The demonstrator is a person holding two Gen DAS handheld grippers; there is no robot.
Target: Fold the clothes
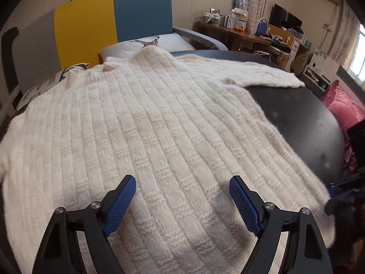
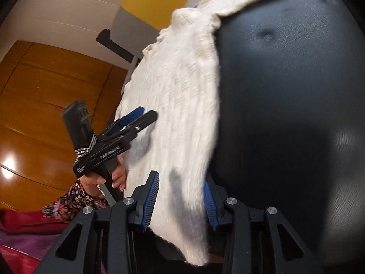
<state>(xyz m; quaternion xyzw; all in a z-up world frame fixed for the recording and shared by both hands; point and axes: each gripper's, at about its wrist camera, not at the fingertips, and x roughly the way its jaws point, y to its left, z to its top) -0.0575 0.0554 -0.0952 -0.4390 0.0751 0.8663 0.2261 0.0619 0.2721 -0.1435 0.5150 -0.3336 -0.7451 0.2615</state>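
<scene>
A cream knitted sweater (image 1: 146,123) lies spread flat on a black padded surface (image 1: 303,123). My left hand-held gripper (image 1: 182,202) hovers wide open above its lower body. My right hand-held gripper (image 2: 180,199) straddles the sweater's overhanging edge, not yet closed. If it takes too shallow a bite, I judge the heavy knit could slip free and slide off.

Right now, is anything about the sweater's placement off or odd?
Yes. The cream sweater is not fully on the black padded surface: its hem corner droops over the edge between the right gripper's open fingers. One sleeve is spread outward, unfolded.
</scene>
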